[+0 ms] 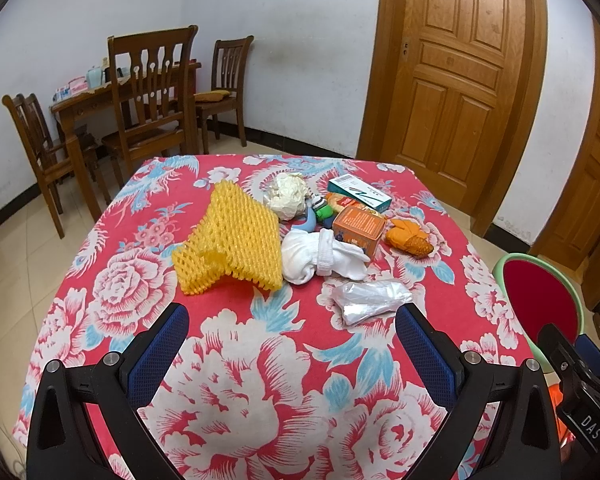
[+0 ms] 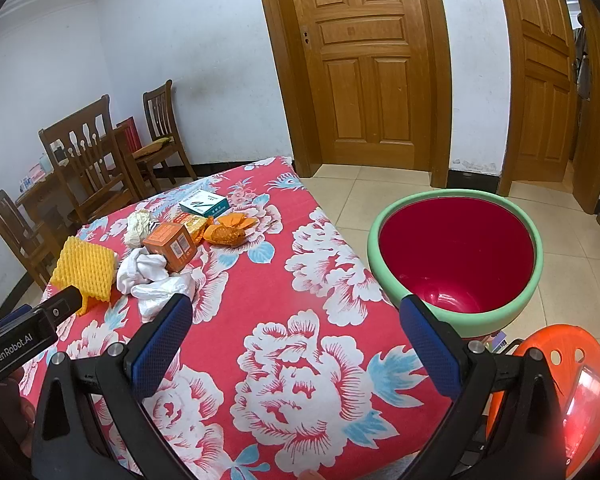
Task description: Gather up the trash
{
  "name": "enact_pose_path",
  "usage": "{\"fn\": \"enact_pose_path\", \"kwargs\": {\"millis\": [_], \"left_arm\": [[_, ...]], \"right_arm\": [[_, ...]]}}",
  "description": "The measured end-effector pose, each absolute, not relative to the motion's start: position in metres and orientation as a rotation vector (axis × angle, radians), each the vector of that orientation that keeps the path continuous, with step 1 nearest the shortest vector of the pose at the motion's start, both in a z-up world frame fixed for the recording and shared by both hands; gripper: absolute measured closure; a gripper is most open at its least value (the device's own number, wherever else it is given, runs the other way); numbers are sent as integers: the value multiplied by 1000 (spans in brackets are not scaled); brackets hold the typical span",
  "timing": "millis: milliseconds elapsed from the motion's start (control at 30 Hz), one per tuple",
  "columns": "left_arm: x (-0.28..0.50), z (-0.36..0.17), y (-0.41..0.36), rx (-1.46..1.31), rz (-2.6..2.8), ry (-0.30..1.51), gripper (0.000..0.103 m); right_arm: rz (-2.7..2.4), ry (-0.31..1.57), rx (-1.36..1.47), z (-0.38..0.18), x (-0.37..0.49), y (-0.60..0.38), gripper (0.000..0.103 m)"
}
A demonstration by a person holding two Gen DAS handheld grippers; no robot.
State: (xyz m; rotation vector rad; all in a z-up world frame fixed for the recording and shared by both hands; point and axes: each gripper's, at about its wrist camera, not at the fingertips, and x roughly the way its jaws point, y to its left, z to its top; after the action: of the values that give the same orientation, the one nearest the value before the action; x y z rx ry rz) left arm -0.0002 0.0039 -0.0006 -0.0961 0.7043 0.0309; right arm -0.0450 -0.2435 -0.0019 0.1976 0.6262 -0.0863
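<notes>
Counter (image 1: 236, 360) with the red flowery cloth takes up most of the view. The bin (image 2: 456, 320), green rim, red inside, sits on the floor just off the counter's right edge. Trash is bunched at the counter's far middle: yellow foam net (image 1: 230, 240), white cloth (image 1: 320, 256) touching it, clear bag (image 1: 370, 300) in front, orange box (image 1: 358, 228) behind the cloth. Left gripper (image 1: 292, 344) and right gripper (image 2: 296, 336) both hover over the counter's near part, fingers spread wide, holding nothing
</notes>
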Motion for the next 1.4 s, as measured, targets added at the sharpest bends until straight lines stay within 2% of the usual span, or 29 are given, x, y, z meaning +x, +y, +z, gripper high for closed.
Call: {"fn": "enact_pose_path", "kwargs": {"millis": [1400], "left_arm": [[3, -5, 11, -96, 36, 707, 1]], "right_arm": [[-87, 627, 194, -2, -43, -245, 2]]}}
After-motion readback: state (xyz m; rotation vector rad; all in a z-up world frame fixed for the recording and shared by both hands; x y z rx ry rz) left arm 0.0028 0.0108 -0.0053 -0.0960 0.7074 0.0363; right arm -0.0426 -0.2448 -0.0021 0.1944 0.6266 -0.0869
